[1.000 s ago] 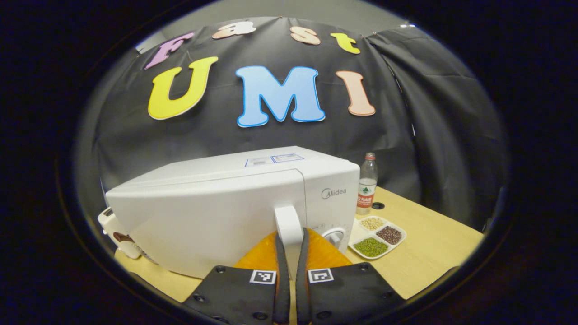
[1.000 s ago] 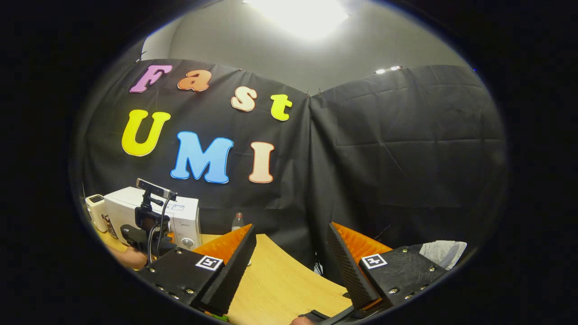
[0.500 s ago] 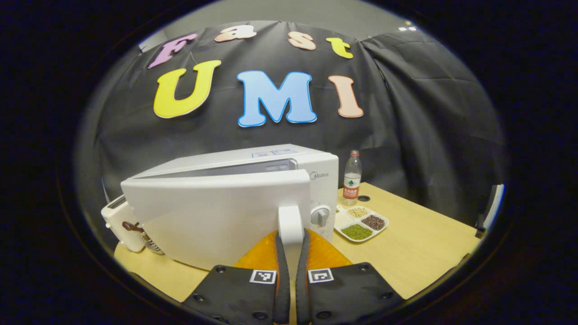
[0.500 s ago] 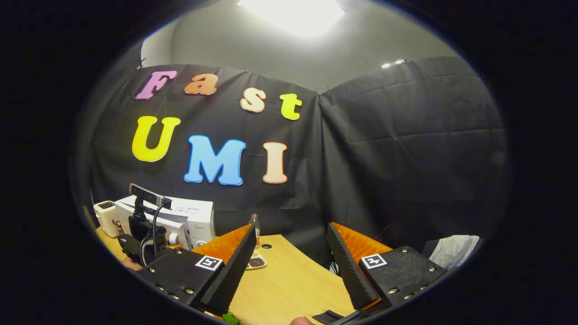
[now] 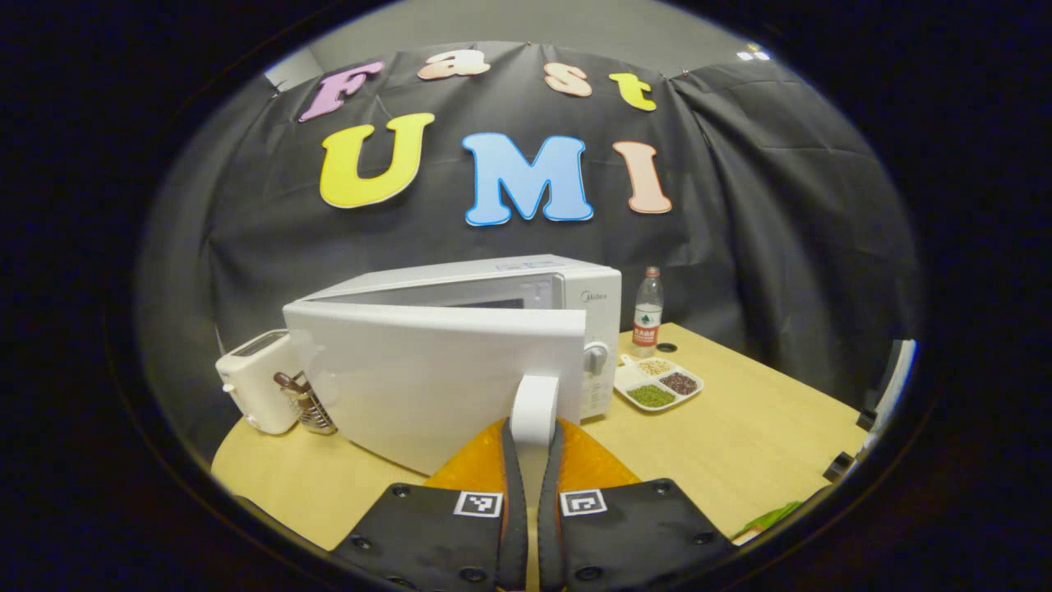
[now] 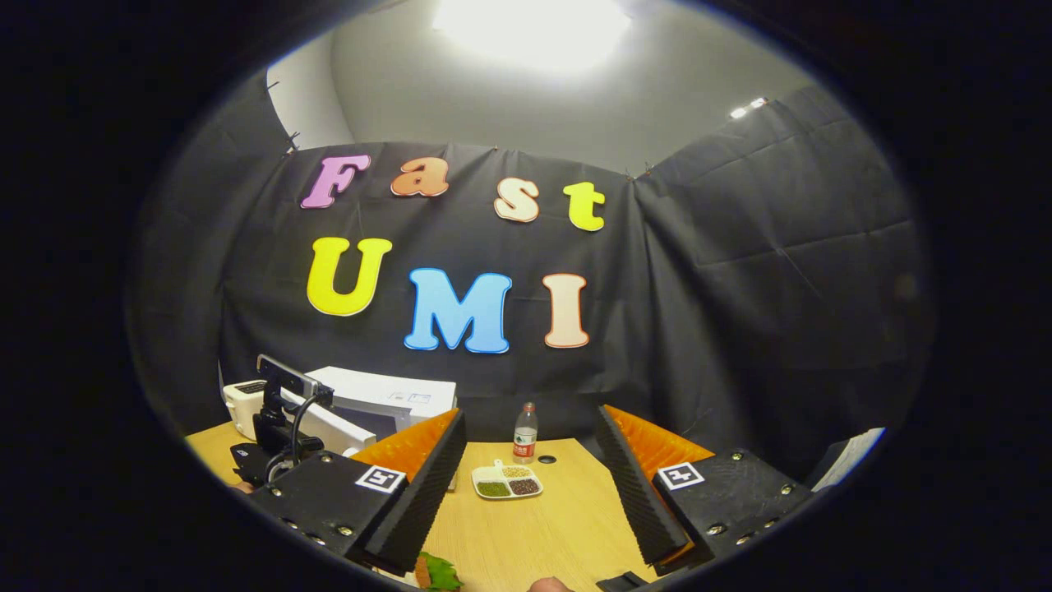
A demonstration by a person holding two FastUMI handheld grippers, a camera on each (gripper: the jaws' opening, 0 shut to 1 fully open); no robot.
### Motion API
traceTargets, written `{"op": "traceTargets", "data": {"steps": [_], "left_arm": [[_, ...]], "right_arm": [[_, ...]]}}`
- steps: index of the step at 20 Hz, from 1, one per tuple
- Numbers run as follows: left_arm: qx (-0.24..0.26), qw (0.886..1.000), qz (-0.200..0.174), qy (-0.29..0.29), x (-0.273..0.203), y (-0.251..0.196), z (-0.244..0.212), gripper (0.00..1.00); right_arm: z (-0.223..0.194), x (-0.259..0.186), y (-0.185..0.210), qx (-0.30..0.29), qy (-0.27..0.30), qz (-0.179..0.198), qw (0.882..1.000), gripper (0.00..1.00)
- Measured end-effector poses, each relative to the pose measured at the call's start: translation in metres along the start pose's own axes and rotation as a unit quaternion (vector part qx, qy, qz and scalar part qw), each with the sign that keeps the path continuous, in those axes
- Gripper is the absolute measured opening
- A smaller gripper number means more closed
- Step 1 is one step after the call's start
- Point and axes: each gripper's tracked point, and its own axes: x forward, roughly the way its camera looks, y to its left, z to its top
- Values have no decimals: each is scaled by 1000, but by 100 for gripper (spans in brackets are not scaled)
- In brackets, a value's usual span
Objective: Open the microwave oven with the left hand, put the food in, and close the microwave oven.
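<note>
- Left tongs (image 5: pixel 528 460) are being held pinched onto the handle (image 5: pixel 534 400) of the microwave (image 5: pixel 526 284) door (image 5: pixel 427 370); fingers nearly together, one pressing each side of the handle.
- Door is standing partly open, swung out from the body; a strip of the dark cavity is showing above its top edge.
- Right tongs (image 6: pixel 526 485) are being held wide apart over the worktop (image 6: pixel 534 534), w/ nothing gripped.
- Food (image 6: pixel 436 573), something green and leafy, is lying at the near edge of the worktop just below the right tongs; a green edge is also peeking in at the lower right of the left gripper view.
- A divided dish (image 5: pixel 659 386) of beans and a bottle (image 5: pixel 647 311) are sitting right of the microwave; a toaster (image 5: pixel 255 382) is standing on its left.
- Judged step: door opening, approx. halfway; loading and closing not yet done.
- Risks:
  - grip is being kept on a narrow handle, so a pull off the hinge arc could slip the tongs off
  - hard tugging could drag the microwave along the worktop
  - door opened too little could block the food going in
  - leafy food could be crushed or dropped if squeezed badly
</note>
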Motion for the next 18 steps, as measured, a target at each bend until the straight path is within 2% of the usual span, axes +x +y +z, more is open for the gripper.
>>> {"op": "traceTargets", "data": {"steps": [6, 7, 8, 9, 11, 12, 18], "left_arm": [[-5, 998, 63, 11, -49, 30, -15, 11], [-5, 997, 72, 12, -55, 35, -17, 15], [-4, 997, 80, 14, -61, 40, -20, 7], [-5, 996, 89, 15, -69, 47, -22, 15], [-3, 994, 108, 16, -83, 61, -27, 15], [-3, 993, 115, 17, -91, 68, -29, 11], [-9, 992, 128, 19, -121, 102, -41, 11]], "right_arm": [[3, -16, 5, 23, -7, 63, 998, 95], [4, -20, 8, 29, -8, 74, 997, 96], [4, -22, 11, 33, -9, 86, 996, 95], [3, -23, 14, 35, -7, 99, 995, 96], [2, -27, 20, 36, -7, 118, 992, 95], [1, -28, 23, 36, -6, 125, 991, 95], [5, -35, 57, 34, -9, 154, 987, 95]]}}
